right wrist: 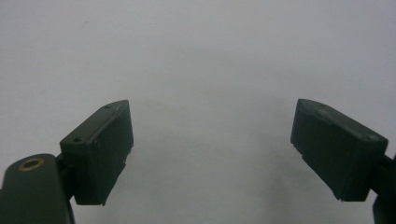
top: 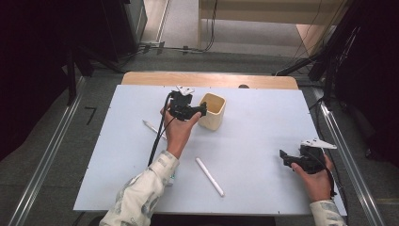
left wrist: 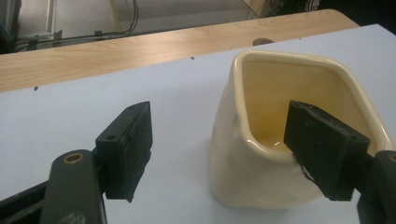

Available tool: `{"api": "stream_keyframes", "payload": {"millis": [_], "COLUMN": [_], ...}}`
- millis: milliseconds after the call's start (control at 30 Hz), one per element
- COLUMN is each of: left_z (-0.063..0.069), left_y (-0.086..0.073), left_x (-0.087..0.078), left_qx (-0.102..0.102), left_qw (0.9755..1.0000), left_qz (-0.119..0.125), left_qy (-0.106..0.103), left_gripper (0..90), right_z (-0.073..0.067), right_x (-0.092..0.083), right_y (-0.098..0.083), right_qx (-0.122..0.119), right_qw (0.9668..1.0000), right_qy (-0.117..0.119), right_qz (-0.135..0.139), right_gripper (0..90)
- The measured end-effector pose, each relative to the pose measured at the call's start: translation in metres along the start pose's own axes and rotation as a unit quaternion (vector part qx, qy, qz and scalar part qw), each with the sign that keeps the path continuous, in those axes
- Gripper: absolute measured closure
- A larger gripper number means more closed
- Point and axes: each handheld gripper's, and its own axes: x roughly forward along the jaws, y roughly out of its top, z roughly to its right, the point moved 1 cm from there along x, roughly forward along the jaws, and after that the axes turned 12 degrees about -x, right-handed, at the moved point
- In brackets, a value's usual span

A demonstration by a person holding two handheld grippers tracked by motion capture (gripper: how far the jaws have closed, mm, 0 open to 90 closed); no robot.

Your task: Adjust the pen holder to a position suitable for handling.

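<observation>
A: Where does the left gripper (top: pixel 201 111) stand?

B: Right at the cream cup (top: pixel 211 111), which sits a little toward twelve o'clock of the table's (top: pixel 263 117) middle. In the left gripper view the jaws are spread wide with nothing pressed between them. One jaw is outside the cup (left wrist: pixel 261 154), over bare table; the other hangs over the rim on the near side. Whether that one touches the wall, I can't tell.

A: And the other hand?

B: The right gripper (top: pixel 283 157) rests near four o'clock, jaws wide and empty over plain table (right wrist: pixel 196 56).

A: So how to handle the cup well?

B: If the cup is to be taken, I'd put one jaw inside and one outside the near wall, go deep enough to get past the rounded lip, then close slowly. It looks smooth and glazed, so a shallow pinch could slip or tip it. If it's being left there, draw the gripper straight back so the jaw clears the rim without dragging.

A: Room to move?

B: Plenty toward three o'clock. The wooden strip (top: pixel 209 79) at the far edge lies just past the cup. A white marker (top: pixel 210 176) lies at six o'clock, and a thinner pen (top: pixel 153 127) at nine, near the left forearm and its cable.
</observation>
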Motion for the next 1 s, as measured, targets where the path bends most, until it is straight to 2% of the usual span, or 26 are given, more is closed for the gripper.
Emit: {"api": "stream_keyframes", "payload": {"millis": [200, 567, 1000], "left_z": [-0.011, -0.041, -0.060], "left_y": [-0.005, -0.018, -0.030], "left_x": [-0.011, -0.017, -0.023], "left_qx": [-0.009, -0.029, -0.046], "left_qw": [0.9999, 0.9991, 0.9968], "left_qz": [0.002, -0.009, -0.013], "left_qy": [0.006, 0.029, 0.064], "left_gripper": [20.8, 20.6, 20.0], "right_z": [-0.001, -0.001, -0.001], "right_x": [0.000, 0.000, 0.000], "right_y": [0.000, 0.000, 0.000], "right_qx": [-0.002, -0.001, -0.002], "right_qw": [1.0000, 1.0000, 1.0000], "right_qy": [0.001, 0.000, 0.000], "right_qz": [0.000, -0.002, -0.002], "right_gripper": [11.4, 11.4, 11.4]}}
